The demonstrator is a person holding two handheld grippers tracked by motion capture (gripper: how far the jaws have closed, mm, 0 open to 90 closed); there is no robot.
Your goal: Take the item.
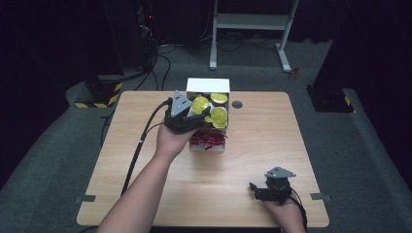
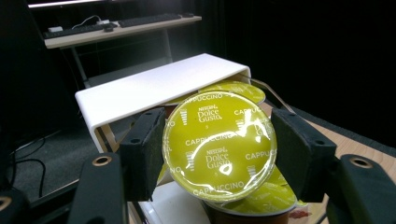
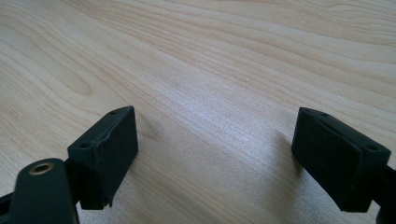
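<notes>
Holding a round coffee capsule (image 2: 219,145) between its two black pads, the left gripper (image 2: 219,154) fills the lower half of its own view; the capsule's shiny yellow-green foil lid faces the camera and reads "Cappuccino" and "Nescafé Dolce Gusto" in white. In the high view that left gripper (image 1: 187,118) sits just above centre, over a white box (image 1: 208,85) with its lid flap raised at the far side. More yellow-lidded capsules (image 1: 219,116) lie in the box, whose near end shows red print. The right gripper (image 1: 262,190), at the lower right of the high view, rests low over the bare counter (image 1: 252,145) with its jaws spread wide and nothing between them. The counter is pale wood with a small dark round cap near its far edge. Beyond it lie grey carpet, black cables, and the white legs of a desk (image 1: 252,22) at the top of the frame in a dark room.
</notes>
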